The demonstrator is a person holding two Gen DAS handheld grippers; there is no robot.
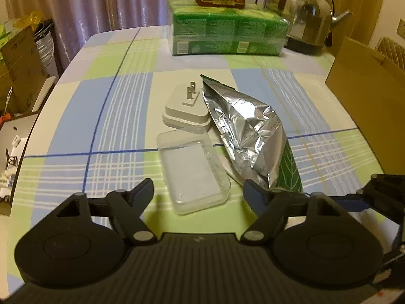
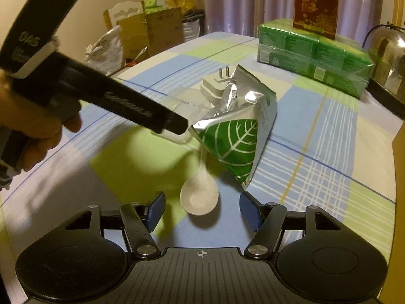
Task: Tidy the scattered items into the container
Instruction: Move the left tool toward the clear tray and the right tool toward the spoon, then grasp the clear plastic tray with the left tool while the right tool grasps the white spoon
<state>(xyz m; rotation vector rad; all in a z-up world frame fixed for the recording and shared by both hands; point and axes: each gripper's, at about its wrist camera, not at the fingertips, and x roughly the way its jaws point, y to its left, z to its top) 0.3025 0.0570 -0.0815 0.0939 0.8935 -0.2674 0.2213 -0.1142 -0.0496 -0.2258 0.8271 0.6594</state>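
Checked cloth covers the table [image 1: 121,116]; both grippers, left [image 1: 198,190] and right [image 2: 202,209], hover with jaws spread, near a clear box [image 1: 193,174], foil bag [image 1: 248,131], white spoon [image 2: 200,197] and plug [image 1: 186,109].

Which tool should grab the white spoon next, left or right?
Right. The right tool is open with the spoon bowl directly between its fingers. The left tool faces the clear plastic case instead.

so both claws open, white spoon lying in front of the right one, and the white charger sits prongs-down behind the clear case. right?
Not quite: the white charger lies prongs-up, as the left wrist view shows. The rest holds: left claw and right claw open, white spoon before the right one, charger behind the clear case.
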